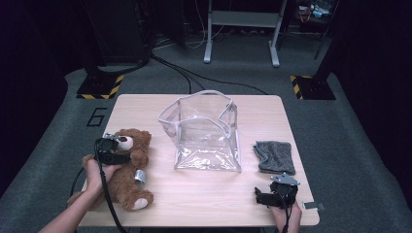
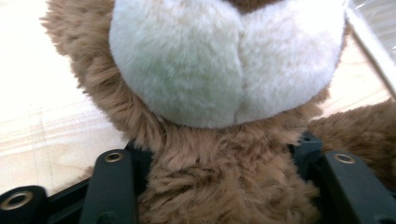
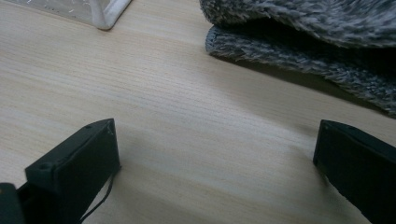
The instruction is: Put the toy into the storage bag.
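Item: brown teddy bear (image 1: 127, 167), plush, cream muzzle and cream foot pads, lying on its back at the left end of the table, head toward the far side. A small silver tag or band sits on one arm.

Handling: the left gripper (image 1: 111, 151) is set over the bear's neck. In the left gripper view the black jaws stand on either side of the fur just below the muzzle (image 2: 224, 65), half closed and pressed into the pile; the bear counts as gripped. It has not left the tabletop.

Progress, as judged: the grasp is made; lifting the bear and carrying it to the bag remain. Nothing lies inside the bag.

Adjacent: clear plastic zip bag (image 1: 204, 133), standing open at mid-table, mouth upward, well apart from the bear. Grey fleece cloth (image 1: 275, 156), folded, to the right of the bag.

Second tool: right gripper (image 1: 272, 194) at the near right edge, jaws wide apart and holding nothing, resting low over bare wood just short of the cloth (image 3: 308, 42).

Surface: pale wood-grain table (image 1: 204, 204), rounded corners, a small silver tag near its right corner.

Room: dark grey carpet, a number marked on the floor at left, black stands with yellow-black hazard bases, cables, a grey metal frame at the back.
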Demonstrator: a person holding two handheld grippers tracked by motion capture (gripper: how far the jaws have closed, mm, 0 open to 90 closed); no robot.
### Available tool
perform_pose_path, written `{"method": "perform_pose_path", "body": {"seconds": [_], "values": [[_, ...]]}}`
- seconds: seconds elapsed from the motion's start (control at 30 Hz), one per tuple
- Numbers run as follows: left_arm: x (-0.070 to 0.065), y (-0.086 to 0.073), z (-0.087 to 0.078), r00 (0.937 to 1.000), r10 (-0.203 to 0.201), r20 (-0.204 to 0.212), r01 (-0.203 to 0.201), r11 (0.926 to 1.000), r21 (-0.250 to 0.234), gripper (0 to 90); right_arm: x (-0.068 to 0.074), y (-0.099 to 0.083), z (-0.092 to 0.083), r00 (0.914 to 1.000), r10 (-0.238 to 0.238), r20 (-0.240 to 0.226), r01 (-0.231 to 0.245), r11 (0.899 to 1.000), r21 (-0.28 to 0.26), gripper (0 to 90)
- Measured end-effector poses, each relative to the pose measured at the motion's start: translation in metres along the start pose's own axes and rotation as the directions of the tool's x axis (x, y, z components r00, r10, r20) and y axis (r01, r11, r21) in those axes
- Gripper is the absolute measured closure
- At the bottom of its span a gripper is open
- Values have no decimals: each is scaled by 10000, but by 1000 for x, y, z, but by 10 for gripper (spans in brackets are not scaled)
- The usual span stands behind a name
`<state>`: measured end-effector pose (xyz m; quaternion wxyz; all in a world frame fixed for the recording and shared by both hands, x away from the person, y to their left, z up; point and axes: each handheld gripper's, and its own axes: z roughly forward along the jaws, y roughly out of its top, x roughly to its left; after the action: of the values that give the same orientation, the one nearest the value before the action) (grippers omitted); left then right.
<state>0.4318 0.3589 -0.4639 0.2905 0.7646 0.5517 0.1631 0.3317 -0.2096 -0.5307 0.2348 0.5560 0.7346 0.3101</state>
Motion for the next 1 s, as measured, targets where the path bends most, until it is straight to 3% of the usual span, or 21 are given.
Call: {"method": "perform_pose_path", "body": {"seconds": [0.07,0.23,0.4,0.6,0.73,0.9,1.0], "values": [[1,-1,-6,9999,-165,17,165,9985,-530,462,-1,0,1,10000,-75,-52,75,10000,-31,0],[-5,7,-26,10000,-5,-38,-1,9868,-1618,470,-1,0,1,9999,-94,-70,94,10000,-28,0],[-6,16,-43,9999,42,-108,-69,9642,-2652,480,-1,0,1,10000,-19,-67,18,10000,-77,0],[0,22,-52,9997,-206,-136,149,9424,-3341,483,-1,0,1,10000,-14,-18,14,10000,-31,0],[3,26,-55,9996,-217,-171,142,9335,-3584,485,-1,0,1,10000,-6,-12,6,10000,-34,0],[3,34,-58,9993,-239,-300,99,9164,-4002,485,-1,0,1,10000,-9,-10,9,10000,-37,0],[2,40,-61,9992,-257,-302,110,9114,-4115,485,-1,0,1,10000,-9,-10,8,10000,-39,0]]}}
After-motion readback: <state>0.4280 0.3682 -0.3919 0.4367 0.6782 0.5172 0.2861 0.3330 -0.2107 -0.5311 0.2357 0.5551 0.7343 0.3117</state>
